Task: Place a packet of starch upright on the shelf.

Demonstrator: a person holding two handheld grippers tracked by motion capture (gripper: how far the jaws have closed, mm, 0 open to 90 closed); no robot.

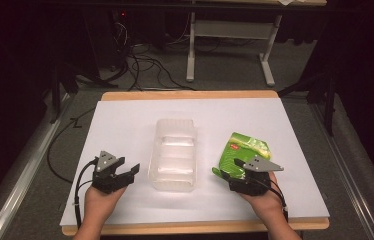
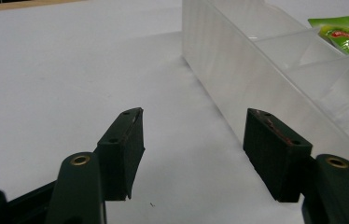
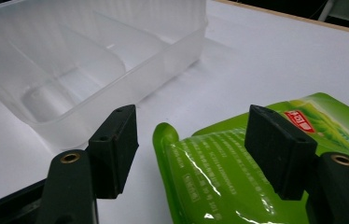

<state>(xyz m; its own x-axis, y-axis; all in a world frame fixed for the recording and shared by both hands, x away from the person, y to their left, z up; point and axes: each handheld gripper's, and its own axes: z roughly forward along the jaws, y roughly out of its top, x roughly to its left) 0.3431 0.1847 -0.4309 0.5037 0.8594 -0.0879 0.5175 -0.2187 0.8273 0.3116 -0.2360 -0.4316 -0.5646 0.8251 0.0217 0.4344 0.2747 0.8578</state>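
Two tongs, left [image 1: 127, 171] and right [image 1: 227, 169], gaping, empty; one clear tray [image 1: 174, 148]; one green pouch [image 1: 241, 150].

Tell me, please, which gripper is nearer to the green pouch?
Right. The right gripper sits at the green pouch's near end, jaws open over it; the left gripper is across the clear tray.
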